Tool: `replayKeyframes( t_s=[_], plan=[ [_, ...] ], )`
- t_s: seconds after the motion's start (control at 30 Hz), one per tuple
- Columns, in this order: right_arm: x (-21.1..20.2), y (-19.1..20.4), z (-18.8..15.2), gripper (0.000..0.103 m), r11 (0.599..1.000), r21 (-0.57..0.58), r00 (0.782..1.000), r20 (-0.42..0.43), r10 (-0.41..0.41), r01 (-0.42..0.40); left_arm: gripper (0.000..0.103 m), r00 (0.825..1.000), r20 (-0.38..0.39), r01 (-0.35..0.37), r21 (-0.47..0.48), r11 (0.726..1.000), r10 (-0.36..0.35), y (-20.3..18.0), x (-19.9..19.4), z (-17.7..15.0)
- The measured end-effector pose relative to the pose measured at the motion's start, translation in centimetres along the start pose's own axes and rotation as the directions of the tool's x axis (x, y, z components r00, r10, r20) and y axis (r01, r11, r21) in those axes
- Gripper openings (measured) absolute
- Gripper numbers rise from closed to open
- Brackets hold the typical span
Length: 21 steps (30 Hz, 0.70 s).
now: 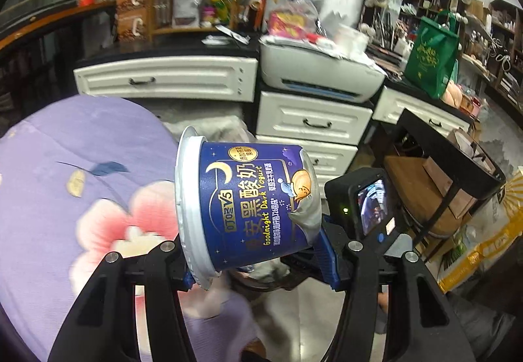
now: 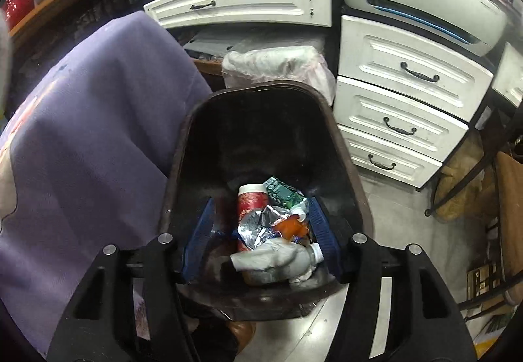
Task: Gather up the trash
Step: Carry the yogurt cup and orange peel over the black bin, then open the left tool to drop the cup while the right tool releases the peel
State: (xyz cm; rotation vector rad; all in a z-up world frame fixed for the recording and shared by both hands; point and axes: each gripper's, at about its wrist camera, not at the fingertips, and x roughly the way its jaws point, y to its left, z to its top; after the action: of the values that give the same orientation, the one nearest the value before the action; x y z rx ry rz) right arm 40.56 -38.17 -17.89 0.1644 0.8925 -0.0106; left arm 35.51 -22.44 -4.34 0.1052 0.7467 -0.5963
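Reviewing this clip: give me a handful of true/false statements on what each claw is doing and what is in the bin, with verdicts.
1. The left claw grips a blue yogurt cup lying on its side. True.
2. The right claw is clamped on a bottle. False: its fingers stand apart with nothing pressed between them, poised over the dark bin.
3. The dark bin is empty. False: it holds a red cup, crumpled foil, a green carton and a pale plastic bottle.
4. White drawers with dark handles stand behind the bin. True.
5. The yogurt cup already lies in the bin. False: it is between the left claw's fingers.
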Motion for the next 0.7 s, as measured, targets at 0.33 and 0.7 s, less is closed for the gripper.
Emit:
replayKeyframes(
  t_s=[0.33, 0.7],
  plan=[
    [-6.4, -5.8, -3.9, 0.063, 0.992, 0.05, 0.992, 0.039, -0.121, 0.119, 0.056, 0.993, -0.117, -0.021, 0.036, 0.999, 0.025, -4.0, 8.0, -0.8],
    [-12.5, -6.4, -7.8, 0.063, 0.992, 0.068, 0.99, 0.088, -0.109, 0.103, 0.056, 0.969, -0.203, -0.127, 0.063, 0.99, 0.137, -3.8, 14.3, -1.8]
  ],
)
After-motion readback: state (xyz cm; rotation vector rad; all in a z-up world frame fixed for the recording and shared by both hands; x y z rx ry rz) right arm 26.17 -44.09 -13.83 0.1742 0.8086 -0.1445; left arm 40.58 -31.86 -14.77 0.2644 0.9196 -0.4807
